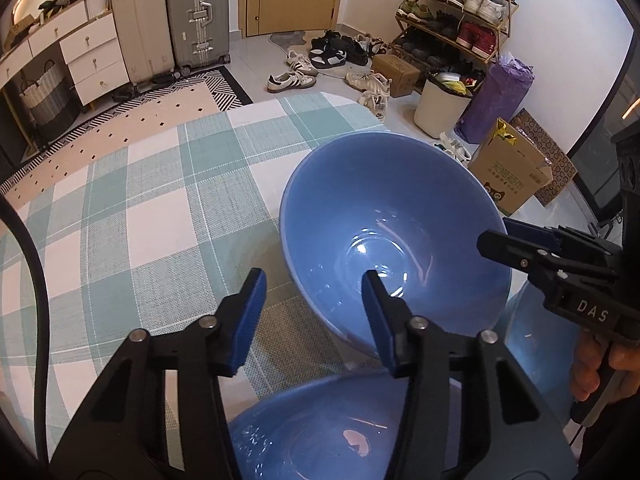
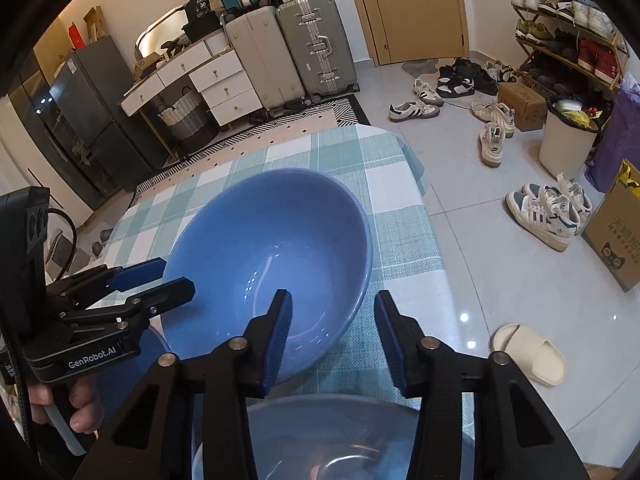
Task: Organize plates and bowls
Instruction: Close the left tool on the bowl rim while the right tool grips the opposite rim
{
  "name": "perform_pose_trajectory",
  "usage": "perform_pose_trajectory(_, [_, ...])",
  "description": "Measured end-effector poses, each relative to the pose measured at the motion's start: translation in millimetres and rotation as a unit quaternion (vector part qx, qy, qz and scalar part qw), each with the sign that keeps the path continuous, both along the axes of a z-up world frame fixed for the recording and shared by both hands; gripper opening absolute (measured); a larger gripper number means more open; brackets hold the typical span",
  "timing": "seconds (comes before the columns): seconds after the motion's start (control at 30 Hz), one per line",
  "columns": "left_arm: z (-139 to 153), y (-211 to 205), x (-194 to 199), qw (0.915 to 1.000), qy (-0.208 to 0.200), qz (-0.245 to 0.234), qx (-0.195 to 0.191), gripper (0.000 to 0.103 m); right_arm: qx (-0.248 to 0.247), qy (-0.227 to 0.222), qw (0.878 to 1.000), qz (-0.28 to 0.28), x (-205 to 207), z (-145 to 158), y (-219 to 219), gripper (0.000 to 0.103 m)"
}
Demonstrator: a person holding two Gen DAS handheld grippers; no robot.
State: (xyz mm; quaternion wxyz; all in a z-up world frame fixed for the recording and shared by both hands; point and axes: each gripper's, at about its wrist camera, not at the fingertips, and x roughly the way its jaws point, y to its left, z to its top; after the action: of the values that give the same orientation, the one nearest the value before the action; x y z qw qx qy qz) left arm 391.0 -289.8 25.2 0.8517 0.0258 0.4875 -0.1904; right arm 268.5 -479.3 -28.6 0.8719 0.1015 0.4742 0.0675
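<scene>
A large blue bowl [image 1: 394,236] [image 2: 268,268] stands on the checked tablecloth [image 1: 140,208] [image 2: 396,240]. My left gripper [image 1: 314,308] [image 2: 164,276] is open, its fingers astride the bowl's near-left rim. My right gripper [image 2: 330,328] [image 1: 498,236] is open, its fingers astride the bowl's right rim. A second blue dish [image 1: 332,432] [image 2: 332,436] lies just below both grippers, near the table's front. Another blue dish [image 1: 532,336] shows partly behind the right gripper in the left wrist view.
The table edge [image 2: 436,248] runs close on the right, with tiled floor, sneakers [image 2: 548,208], a slipper [image 2: 528,354] and a cardboard box [image 1: 512,176] beyond. Suitcases [image 1: 172,16] and a drawer unit [image 1: 80,52] stand at the far wall.
</scene>
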Motion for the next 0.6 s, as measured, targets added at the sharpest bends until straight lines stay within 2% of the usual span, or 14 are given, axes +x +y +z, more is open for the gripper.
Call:
perform_pose_trajectory(0.13, [-9.4, -0.5, 5.9, 0.9999, 0.012, -0.001, 0.000, 0.026, -0.006, 0.003, 1.000, 0.002, 4.1, -2.6, 0.9, 0.032])
perform_pose_trajectory(0.23, [-12.5, -2.0, 6.9, 0.9999, 0.010, -0.003, -0.005, 0.020, -0.007, 0.002, 1.000, 0.003, 6.1, -4.5, 0.9, 0.026])
perform_pose_trajectory(0.4, [-13.6, -4.8, 8.6, 1.0000, 0.004, 0.002, 0.000, 0.019, -0.009, 0.003, 1.000, -0.001, 9.0, -8.6, -0.5, 0.018])
perform_pose_trajectory(0.6, [-2.4, -6.6, 4.4, 0.9999, -0.016, 0.002, -0.003, 0.018, -0.012, -0.010, 1.000, -0.006, 6.0, -3.7, -2.3, 0.018])
